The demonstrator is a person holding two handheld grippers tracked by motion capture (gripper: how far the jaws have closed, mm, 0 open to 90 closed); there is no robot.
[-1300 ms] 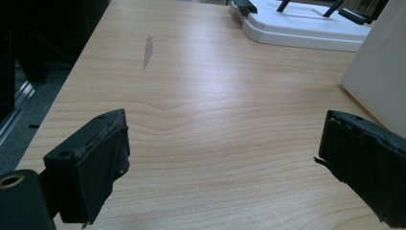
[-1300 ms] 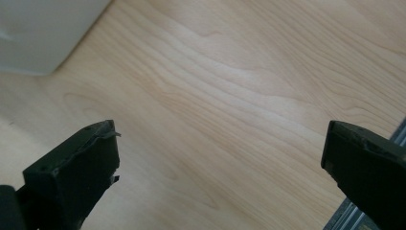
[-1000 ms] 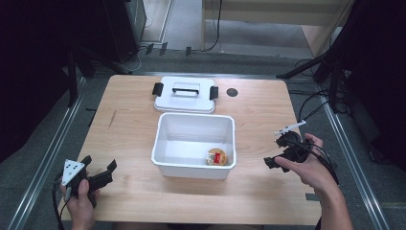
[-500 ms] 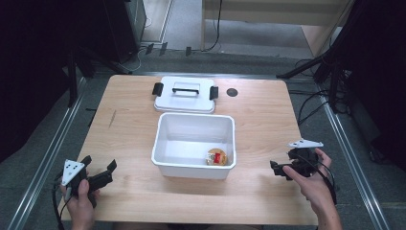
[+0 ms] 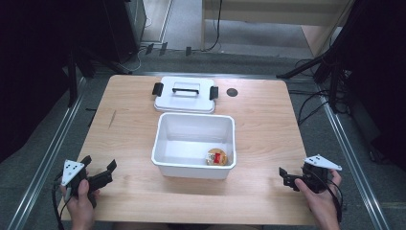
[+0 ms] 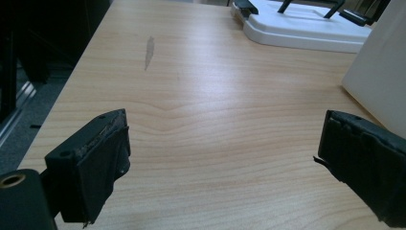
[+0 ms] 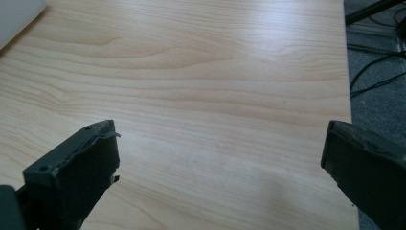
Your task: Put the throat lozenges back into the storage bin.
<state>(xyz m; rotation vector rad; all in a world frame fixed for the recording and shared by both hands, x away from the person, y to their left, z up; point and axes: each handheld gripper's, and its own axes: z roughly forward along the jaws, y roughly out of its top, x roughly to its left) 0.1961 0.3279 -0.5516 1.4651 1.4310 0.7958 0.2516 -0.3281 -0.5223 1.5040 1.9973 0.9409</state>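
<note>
At the desk's [image 5: 268, 110] near-left corner the left gripper [image 5: 103, 173] rests in the person's left hand [image 5: 80, 201], its jaws spread wide with nothing between them; the left gripper view shows bare wood in the gap. A faint grey smudge [image 5: 112, 118] marks the wood toward the left edge, farther back.

In the middle of the desk stands a white bin [image 5: 195, 165], open on top. A small round object [image 5: 216, 157], tan with a red patch, lies inside it in the near-right corner of its floor. Just behind the bin, toward the far edge, lies its white lid [image 5: 185, 97], flat, with a black handle on top and a black clip at either end. It sits just beside the bin's back rim; whether they touch I cannot tell. A dark round spot [image 5: 232, 92] lies on the wood just right of the lid.

Near the desk's near-right corner the right hand [image 5: 320, 194] holds the right gripper [image 5: 283, 176], released as well, its jaws pointing toward the bin and standing wide over bare wood in the right gripper view.
</note>
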